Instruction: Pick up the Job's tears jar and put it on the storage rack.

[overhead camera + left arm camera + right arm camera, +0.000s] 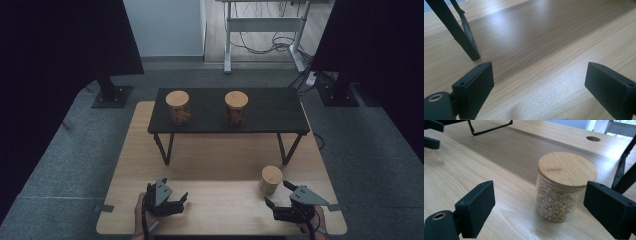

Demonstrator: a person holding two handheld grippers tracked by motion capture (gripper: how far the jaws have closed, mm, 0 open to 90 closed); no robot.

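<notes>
A glass jar (271, 179) with a round wooden lid stands on the wooden table (220, 205) at the front right. In the right gripper view the jar (564, 187) holds pale small grains. It stands just ahead of my right gripper (539, 192), closer to the right-hand jaw. The jaws stand wide apart and do not touch the jar. From above, the right gripper (278, 193) sits just in front of the jar, near the table's front edge. My left gripper (175, 190) rests at the front left, open (539, 72) over bare wood.
A low black riser (265, 112) spans the back of the table. It carries two more wooden-lidded jars, one at left (178, 107) and one in the middle (236, 108). A riser leg (461, 37) stands just ahead of my left gripper. A round hole (593, 138) is cut in the tabletop.
</notes>
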